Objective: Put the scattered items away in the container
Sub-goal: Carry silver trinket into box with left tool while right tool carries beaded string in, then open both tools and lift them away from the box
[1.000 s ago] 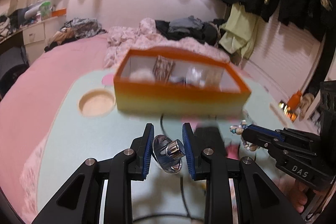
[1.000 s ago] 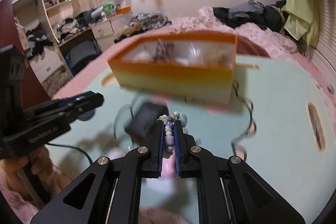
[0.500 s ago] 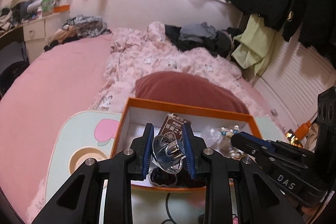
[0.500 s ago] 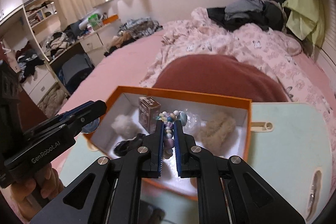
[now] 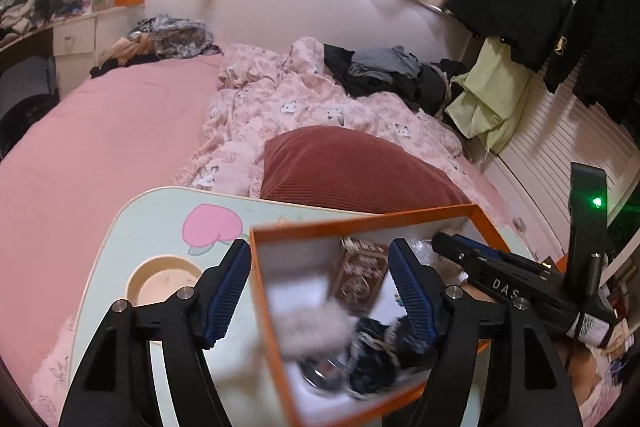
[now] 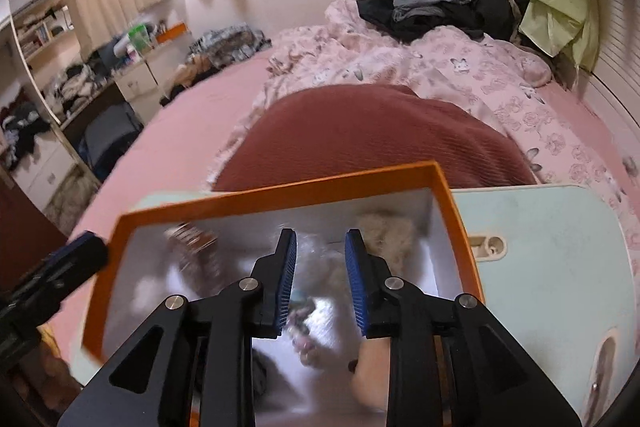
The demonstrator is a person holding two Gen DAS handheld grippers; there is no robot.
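My left gripper [image 5: 320, 283] stands wide apart, holding nothing; below and between its jaws a shiny metal piece [image 5: 320, 377] lies blurred on the floor of the orange box [image 5: 400, 219], next to a dark tangle [image 5: 372, 359] and a white fluffy ball [image 5: 316, 325]. My right gripper [image 6: 320, 275] is likewise spread and empty, with a bead bracelet [image 6: 302, 331] blurred just beneath its jaws inside the box. Farther in sits a brown packet [image 5: 360, 267]. Beyond the box, a dark red pillow [image 6: 368, 139] rests on the bed.
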